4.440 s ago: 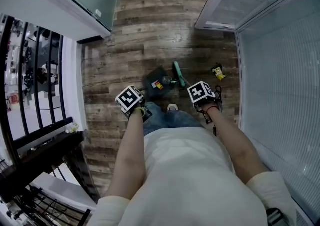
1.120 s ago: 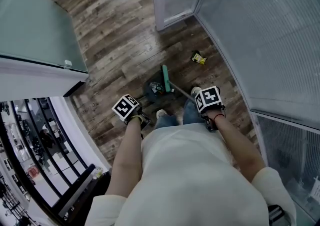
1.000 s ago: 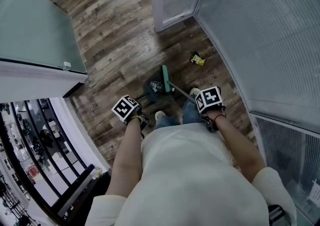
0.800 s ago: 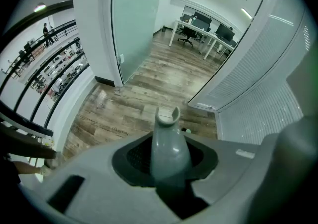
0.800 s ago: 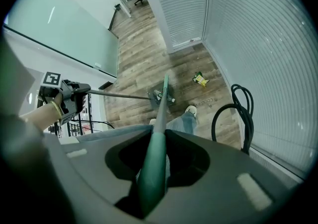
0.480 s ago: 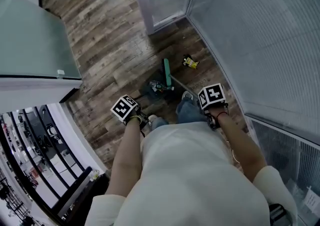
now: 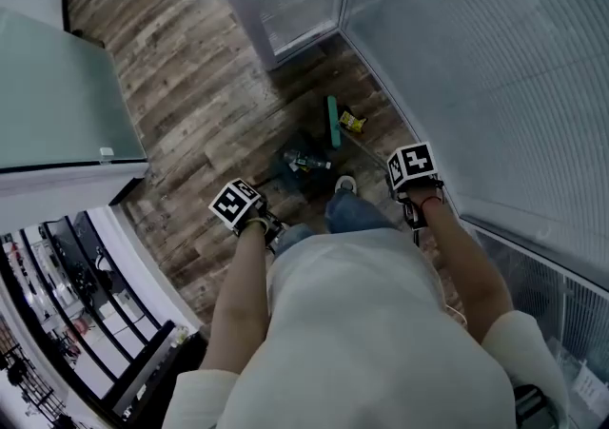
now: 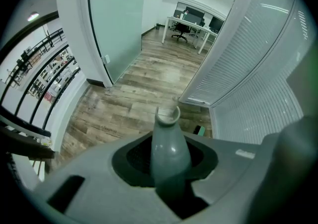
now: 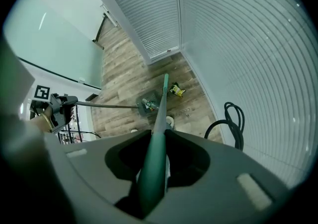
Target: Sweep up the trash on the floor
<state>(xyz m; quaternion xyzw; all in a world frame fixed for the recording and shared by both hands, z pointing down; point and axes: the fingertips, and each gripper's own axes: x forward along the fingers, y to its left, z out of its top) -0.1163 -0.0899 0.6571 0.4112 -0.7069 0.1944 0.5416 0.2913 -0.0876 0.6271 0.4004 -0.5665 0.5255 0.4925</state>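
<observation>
Broom head (image 7: 332, 121) has swung up against the yellow wrapper (image 7: 351, 122) at the foot of the glass wall (image 7: 495, 66), and the dustpan (image 7: 297, 165) sits on the wood floor (image 7: 190, 123) just behind it. Only the gripper views settle the grips: the right gripper (image 9: 158, 157) is clamped on the green broom handle (image 9: 160, 118), with a black cable (image 9: 231, 118) coiled nearby. The left gripper (image 8: 166, 162) is clenched round the grey dustpan handle (image 8: 168, 136).

Dark plastic dustpan (image 7: 297, 168) on the wood-plank floor (image 7: 190, 104), ahead of the person's shoe (image 7: 344, 185); small litter (image 7: 304, 163) inside it. Green broom head (image 7: 332, 121) beyond it, to the right. Crumpled yellow wrapper (image 7: 351, 122) on the floor just right of the broom head, near the slatted glass wall (image 7: 476, 56).
</observation>
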